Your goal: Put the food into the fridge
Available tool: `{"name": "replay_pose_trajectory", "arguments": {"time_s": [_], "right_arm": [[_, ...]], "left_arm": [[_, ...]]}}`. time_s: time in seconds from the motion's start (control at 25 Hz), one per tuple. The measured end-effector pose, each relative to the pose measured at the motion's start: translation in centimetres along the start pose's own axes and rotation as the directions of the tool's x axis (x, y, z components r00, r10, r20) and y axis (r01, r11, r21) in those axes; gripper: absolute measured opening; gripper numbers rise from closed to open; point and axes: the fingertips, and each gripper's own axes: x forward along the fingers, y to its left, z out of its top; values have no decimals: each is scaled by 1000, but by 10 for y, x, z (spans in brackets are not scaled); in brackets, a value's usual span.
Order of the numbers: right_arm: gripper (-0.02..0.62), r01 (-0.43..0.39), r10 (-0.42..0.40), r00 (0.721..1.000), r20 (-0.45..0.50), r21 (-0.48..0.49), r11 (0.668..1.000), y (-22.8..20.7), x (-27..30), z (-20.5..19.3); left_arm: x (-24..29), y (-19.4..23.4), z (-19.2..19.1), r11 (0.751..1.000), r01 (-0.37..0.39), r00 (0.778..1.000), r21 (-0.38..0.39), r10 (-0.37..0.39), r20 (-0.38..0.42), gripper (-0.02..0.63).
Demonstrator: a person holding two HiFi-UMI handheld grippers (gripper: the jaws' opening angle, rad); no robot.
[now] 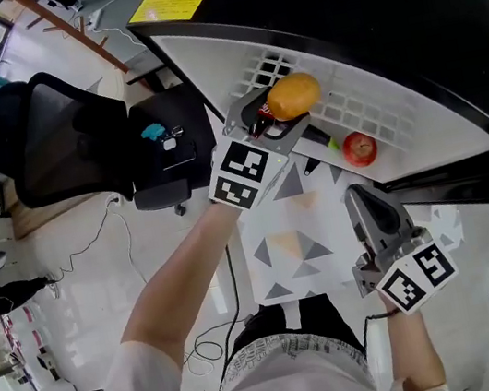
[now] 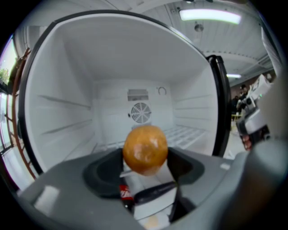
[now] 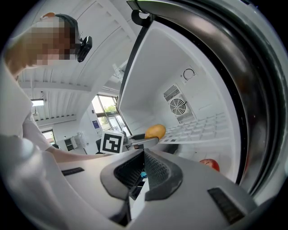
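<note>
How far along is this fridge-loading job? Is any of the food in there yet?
One piece looks done: a red apple lies on the fridge's white shelf. In hand: the left gripper holds an orange at the open fridge, not yet set down. The right gripper is shut and empty. Left to do: placing the orange; no other food shows outside.

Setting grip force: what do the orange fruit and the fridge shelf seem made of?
Orange fruit: glossy, faintly mottled peel with highlights; real or a plastic replica, I cannot tell. Fridge shelf: white open grid, probably coated wire or moulded plastic, matte.
</note>
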Motion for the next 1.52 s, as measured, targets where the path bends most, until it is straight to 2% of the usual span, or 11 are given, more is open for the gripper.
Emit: {"name": "replay_pose_trajectory", "arguments": {"time_s": [1.52], "right_arm": [[2,8,-8,1000,-16,15,1000,-7,-3,-8]], "left_arm": [[11,3,-1,999,-19,1000,29,19,-9,335]]}}
